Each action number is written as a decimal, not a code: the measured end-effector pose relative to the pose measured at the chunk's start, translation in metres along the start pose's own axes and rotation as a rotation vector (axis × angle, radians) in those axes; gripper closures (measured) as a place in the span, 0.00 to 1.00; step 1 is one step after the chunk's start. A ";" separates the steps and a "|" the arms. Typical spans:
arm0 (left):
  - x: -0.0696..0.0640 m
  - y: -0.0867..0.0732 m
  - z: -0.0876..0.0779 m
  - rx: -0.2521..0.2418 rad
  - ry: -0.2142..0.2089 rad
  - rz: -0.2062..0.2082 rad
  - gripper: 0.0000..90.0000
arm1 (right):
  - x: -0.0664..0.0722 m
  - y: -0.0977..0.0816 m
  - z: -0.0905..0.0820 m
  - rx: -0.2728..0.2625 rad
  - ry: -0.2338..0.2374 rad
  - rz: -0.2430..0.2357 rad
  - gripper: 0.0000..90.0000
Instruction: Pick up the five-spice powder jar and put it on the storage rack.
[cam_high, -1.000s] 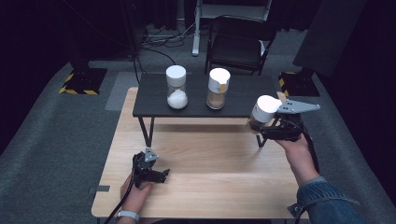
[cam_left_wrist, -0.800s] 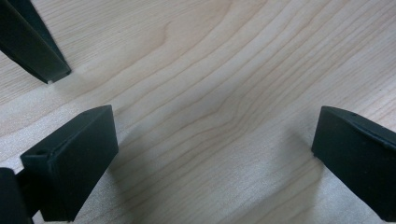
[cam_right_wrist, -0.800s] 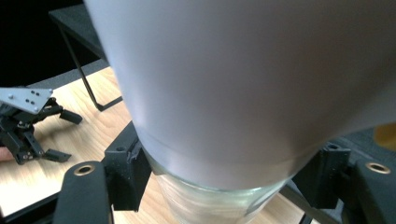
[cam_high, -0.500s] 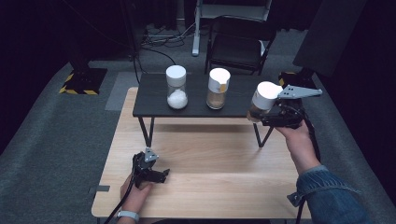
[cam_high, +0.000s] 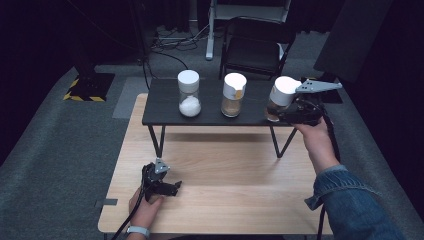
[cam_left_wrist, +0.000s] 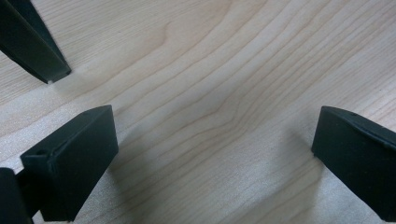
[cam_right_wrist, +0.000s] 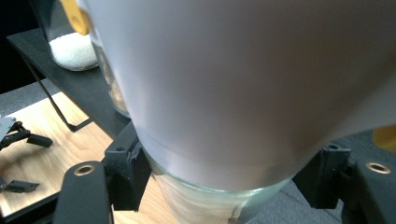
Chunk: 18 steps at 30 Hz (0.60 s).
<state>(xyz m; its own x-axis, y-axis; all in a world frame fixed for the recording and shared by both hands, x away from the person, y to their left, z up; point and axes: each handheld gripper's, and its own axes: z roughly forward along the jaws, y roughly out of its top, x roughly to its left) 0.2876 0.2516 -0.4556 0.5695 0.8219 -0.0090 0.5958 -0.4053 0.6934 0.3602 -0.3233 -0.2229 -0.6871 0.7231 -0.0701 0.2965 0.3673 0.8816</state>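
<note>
High view: the right hand-held gripper (cam_high: 280, 111) is clamped on a glass jar (cam_high: 279, 99) with a white lid, holding it at the right end of the low black shelf (cam_high: 165, 107) that stands on the far part of the wooden table (cam_high: 235, 170). The jar's brown-filled base sits about level with the shelf's front right corner; whether it touches the surface cannot be told. Two more jars stand upright on the shelf, one with white powder (cam_high: 189, 94) and one with brown contents (cam_high: 233, 95), forming a row to the held jar's left.

To do the step well, the judgement is that the jar should be brought fully over the shelf before lowering, set down flat on its base, well clear of the edge and apart from the brown-filled neighbour, and only then released.

The jar's long axis runs from base to lid and is tilted, with the lid leaning away to the right and the base nearer the shelf. In the right gripper view the jaws press on the glass (cam_right_wrist: 210, 196) just below the lid.

The left hand-held gripper (cam_high: 170, 187) rests on the table near its front edge, jaws apart with nothing between them.
</note>
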 end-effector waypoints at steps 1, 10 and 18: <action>0.000 0.000 0.000 0.000 0.000 0.000 0.00 | 0.000 0.001 0.001 0.000 0.000 0.001 0.35; 0.000 0.000 0.000 0.001 0.000 -0.001 0.00 | -0.002 0.010 0.019 0.018 -0.003 -0.001 0.35; -0.001 0.000 0.000 0.000 0.004 -0.005 0.00 | -0.006 0.012 0.033 0.048 -0.001 0.011 0.35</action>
<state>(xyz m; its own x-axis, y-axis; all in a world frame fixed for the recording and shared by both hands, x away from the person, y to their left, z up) 0.2875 0.2508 -0.4556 0.5645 0.8254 -0.0096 0.5987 -0.4013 0.6932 0.3892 -0.3043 -0.2275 -0.6828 0.7280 -0.0611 0.3356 0.3868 0.8589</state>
